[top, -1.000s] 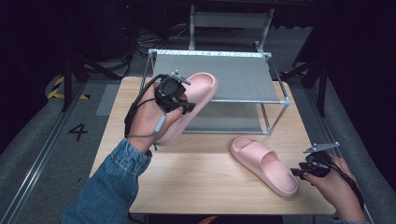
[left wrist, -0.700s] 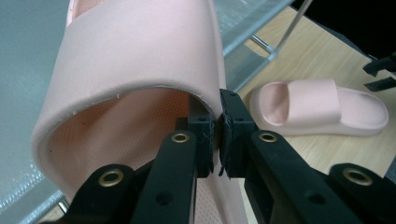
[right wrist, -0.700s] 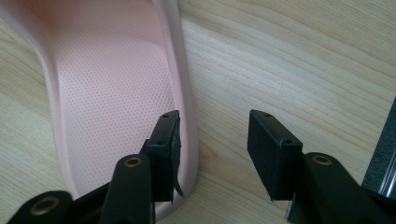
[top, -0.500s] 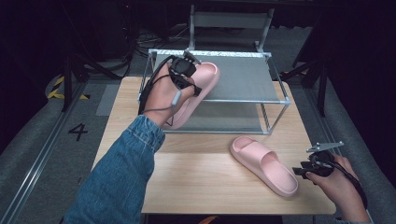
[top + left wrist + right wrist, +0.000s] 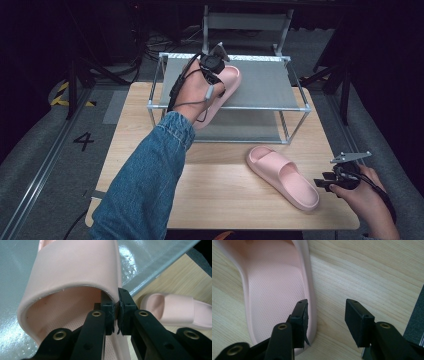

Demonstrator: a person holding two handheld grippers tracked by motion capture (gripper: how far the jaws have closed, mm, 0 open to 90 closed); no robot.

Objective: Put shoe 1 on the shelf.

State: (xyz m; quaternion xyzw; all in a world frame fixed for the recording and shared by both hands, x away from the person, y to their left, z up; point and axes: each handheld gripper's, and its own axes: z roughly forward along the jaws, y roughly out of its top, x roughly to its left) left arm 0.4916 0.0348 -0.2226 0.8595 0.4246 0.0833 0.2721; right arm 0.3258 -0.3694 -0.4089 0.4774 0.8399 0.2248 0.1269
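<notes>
1. The left gripper [image 5: 116, 312] is clamped on the edge of the strap of a soft pink foam slide slipper [image 5: 220, 92]; in the left gripper view its black jaws pinch the strap rim between them.
2. A second ago this held slipper hung over the near edge of the metal-framed shoe rack with grey fabric shelves [image 5: 300, 107]. It has since been carried forward and now lies over the rack's top shelf, toe toward the rack's far rail.
3. In the high view the slipper's heel still juts past the rack's front rail, so it is judged not fully seated; a little more push inward and a release appear to remain.
4. The second pink foam slipper [image 5: 283, 176] lies on the light wooden table [image 5: 125, 150] in front of the rack, off its right front corner, unmoved since the earlier pictures.
5. The right gripper [image 5: 325, 320] has its jaws spread apart at this slipper's heel, one jaw over the footbed, the other over bare wood, the side wall between them.
6. That hand has barely shifted, so the second slipper looks ready to be gripped next.
</notes>
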